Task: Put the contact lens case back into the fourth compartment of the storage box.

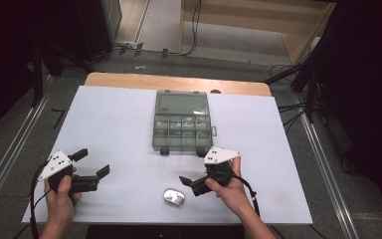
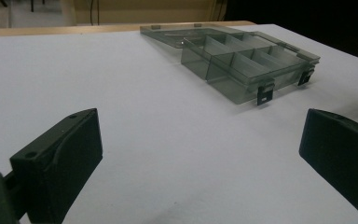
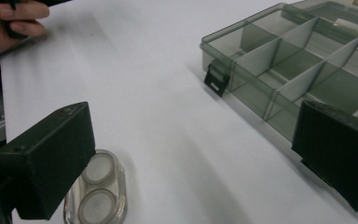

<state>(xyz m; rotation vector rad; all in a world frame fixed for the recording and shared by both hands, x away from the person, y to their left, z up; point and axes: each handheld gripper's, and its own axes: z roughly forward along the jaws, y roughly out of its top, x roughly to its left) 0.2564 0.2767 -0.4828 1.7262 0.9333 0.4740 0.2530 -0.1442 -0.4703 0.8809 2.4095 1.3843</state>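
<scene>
R hand-held gripper: jaws wide apart, nothing between them, hovering low over near-centre of surface. Its own view has the small clear blister case just under the left jaw, so the case lies below and slightly near-left of the jaws, close but not touching. High view puts the case just near-left of the R tips, well apart from the L hand-held gripper. R is clearly the nearer one; judge it the one to pick.

Case: oval-ish, glossy clear plastic, two round pale discs inside side by side. Long axis approx left-right in high view; the jaws would prob. close across its short width.

L hand-held gripper: jaws also spread, empty, near-left, pointing right/far.

Organizer box: smoky translucent plastic, rectangular, lid open flat on far side, divider walls making several compartments, appear empty; dark latches on near edge. Sits far-centre, beyond R hand-held gripper. Surface white, matte.
</scene>
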